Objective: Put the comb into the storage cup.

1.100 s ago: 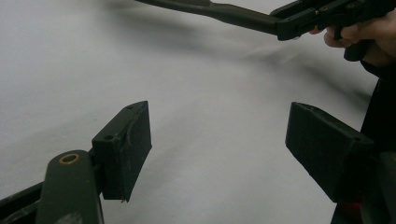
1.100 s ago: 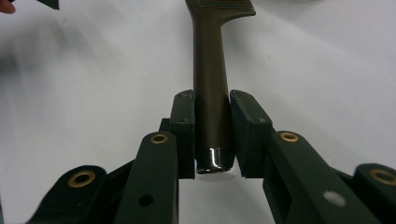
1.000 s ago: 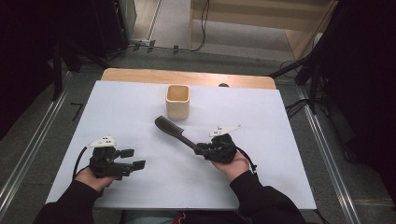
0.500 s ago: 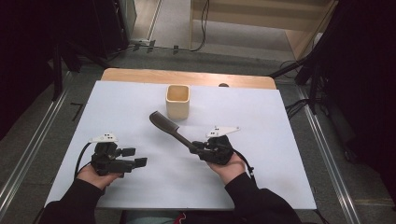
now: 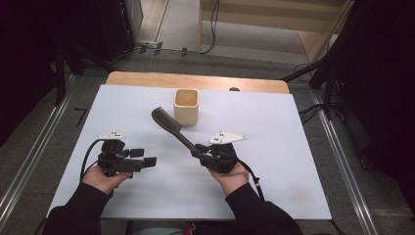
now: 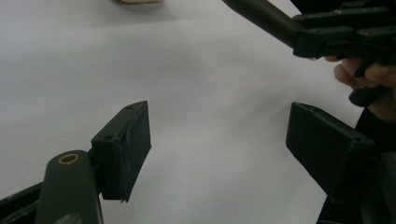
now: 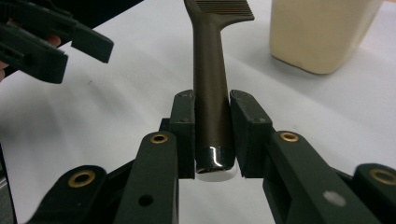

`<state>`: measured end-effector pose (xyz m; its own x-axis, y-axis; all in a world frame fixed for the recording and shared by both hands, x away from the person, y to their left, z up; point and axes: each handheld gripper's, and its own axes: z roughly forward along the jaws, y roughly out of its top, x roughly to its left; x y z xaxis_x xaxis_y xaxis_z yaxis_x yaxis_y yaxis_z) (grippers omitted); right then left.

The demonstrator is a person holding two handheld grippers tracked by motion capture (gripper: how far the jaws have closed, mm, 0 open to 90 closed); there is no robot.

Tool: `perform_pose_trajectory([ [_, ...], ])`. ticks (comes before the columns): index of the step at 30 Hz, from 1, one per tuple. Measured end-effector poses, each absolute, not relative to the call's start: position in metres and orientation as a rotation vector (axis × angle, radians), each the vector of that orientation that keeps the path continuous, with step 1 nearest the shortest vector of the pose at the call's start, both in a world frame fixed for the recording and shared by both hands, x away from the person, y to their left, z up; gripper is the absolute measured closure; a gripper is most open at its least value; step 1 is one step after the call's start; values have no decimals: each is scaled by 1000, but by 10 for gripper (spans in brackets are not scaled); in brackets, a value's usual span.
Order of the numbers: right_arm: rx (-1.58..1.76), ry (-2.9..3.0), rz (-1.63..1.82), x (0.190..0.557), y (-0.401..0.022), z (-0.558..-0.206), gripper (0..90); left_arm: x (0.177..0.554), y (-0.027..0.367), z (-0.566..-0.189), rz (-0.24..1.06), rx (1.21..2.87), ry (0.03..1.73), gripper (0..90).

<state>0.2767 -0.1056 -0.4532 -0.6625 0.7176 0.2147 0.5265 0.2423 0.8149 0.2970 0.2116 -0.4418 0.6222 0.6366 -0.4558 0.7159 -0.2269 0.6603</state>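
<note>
Right gripper (image 5: pixel 201 150) clamped on handle of dark brown plastic comb (image 5: pixel 172 128), lifted clear of white table (image 5: pixel 274 147), beside cream square cup (image 5: pixel 186 105). Left gripper (image 5: pixel 142 160) jaws apart, idle. Dropping comb in cup likely remains.

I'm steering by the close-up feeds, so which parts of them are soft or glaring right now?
Right gripper view: the comb handle is sharp between the right tongs, with a small glare spot at its butt end; the cream cup is slightly soft. Left gripper view: the left tongs are fairly sharp, the far table is blurred. High view: even light on the table, dark surroundings.
</note>
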Motion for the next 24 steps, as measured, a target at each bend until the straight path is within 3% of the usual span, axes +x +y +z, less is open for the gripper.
perform_pose_trajectory([
  [24,1195,2093,1367,266,-68,-461,705,319,206,-415,-79,1892,1129,242],
])
